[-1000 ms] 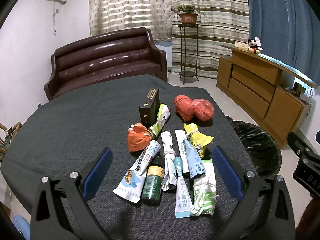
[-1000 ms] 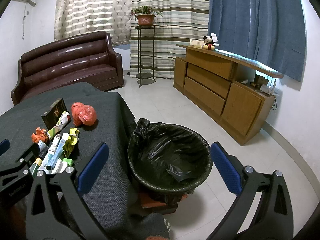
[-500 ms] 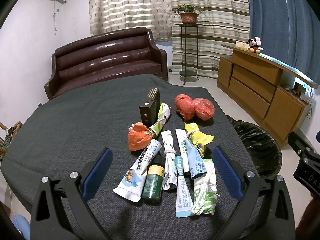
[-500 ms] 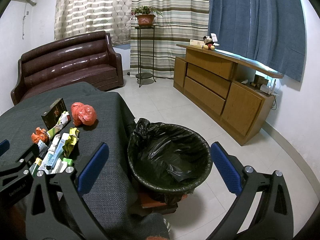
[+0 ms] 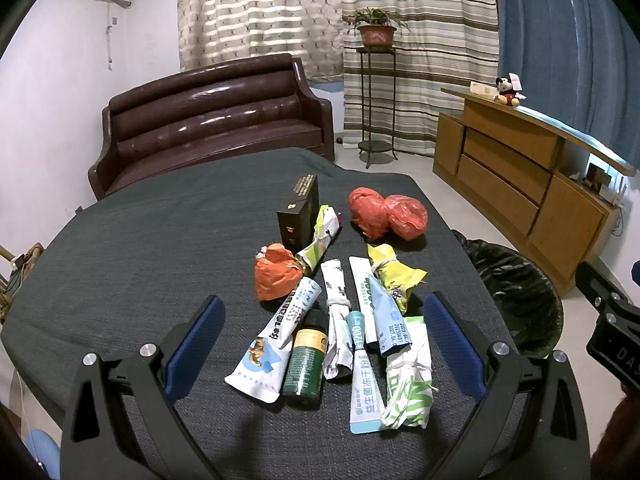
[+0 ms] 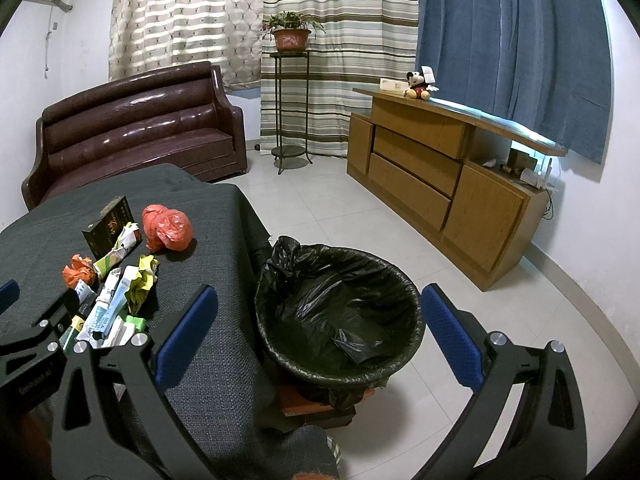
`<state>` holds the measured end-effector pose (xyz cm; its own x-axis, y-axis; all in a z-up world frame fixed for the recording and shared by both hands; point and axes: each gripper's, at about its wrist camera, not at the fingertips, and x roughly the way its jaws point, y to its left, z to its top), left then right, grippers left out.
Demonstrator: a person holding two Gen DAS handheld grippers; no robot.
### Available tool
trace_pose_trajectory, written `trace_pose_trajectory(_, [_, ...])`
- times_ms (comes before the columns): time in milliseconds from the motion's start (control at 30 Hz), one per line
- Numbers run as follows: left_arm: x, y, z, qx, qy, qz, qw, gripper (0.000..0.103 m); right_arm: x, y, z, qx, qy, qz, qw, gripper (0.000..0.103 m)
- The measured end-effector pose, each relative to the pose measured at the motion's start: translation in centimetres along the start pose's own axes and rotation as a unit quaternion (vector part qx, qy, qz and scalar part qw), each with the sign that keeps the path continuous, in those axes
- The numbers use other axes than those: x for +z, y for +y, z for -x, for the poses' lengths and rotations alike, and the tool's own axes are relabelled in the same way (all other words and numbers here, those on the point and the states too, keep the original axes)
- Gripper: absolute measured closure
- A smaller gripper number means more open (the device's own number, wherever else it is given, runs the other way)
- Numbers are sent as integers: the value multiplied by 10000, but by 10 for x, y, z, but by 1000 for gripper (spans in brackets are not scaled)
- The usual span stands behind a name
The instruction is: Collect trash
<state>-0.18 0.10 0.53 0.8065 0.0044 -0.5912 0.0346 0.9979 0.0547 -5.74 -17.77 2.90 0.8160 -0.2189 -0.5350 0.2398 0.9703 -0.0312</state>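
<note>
Jaws apart, both grippers, empty; white tube reads "1200", trash bin unlabelled.

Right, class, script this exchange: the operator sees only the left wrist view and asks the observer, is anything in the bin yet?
Observer: No. The right wrist view shows only black liner inside the bin.
Operator: What does it stand on?
Observer: A reddish base on the floor tiles.
Operator: And the right gripper?
Observer: Its fingers are open and empty, pointing over the bin.
</note>
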Motion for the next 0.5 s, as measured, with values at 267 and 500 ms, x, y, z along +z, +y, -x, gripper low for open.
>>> trace_pose_trajectory(267, [-3, 0, 3, -27, 6, -19, 10000, 6, 0, 1, 0, 5, 20, 13, 10000, 4])
trace_pose_trajectory(500, [-10, 6, 0, 33, 93, -121, 9999, 6, -6, 9, 0, 130, 105, 95, 9998, 4])
